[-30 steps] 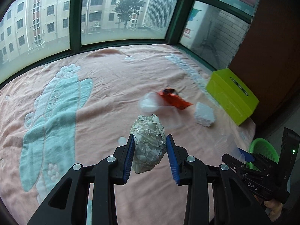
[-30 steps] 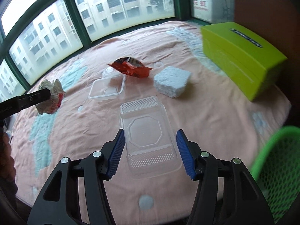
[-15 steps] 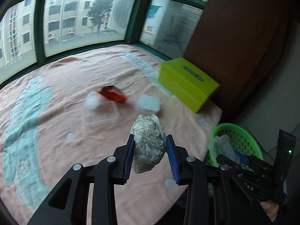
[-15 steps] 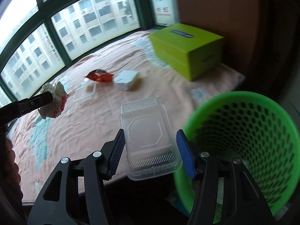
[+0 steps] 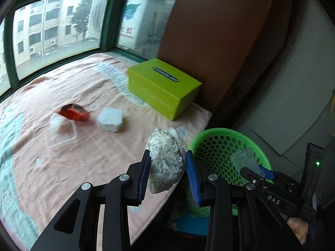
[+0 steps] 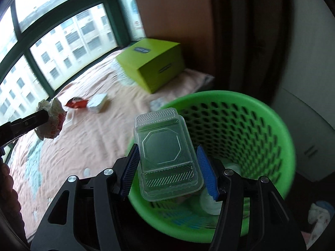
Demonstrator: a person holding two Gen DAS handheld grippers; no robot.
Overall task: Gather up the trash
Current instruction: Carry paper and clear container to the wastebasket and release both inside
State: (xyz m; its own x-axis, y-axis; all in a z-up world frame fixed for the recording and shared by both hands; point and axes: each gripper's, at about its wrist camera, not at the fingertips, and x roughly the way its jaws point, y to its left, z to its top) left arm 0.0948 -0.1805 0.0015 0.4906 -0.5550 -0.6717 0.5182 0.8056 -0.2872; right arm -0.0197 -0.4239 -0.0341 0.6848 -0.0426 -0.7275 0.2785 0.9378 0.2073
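Pink blanket (image 5: 88,159) by bay window. Right gripper (image 6: 170,167) clamps clear clamshell (image 6: 167,156) above green basket (image 6: 278,129); left gripper (image 5: 167,172) pinches crumpled paper wad (image 5: 166,159) short of the rim. Risk: clamshell probably catches the rim and tips outside; wad released early lands on the floor.

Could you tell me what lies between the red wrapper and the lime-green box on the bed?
A white foam block sits between the red wrapper and the lime-green box, on the pink blanket; the left wrist view shows it best.
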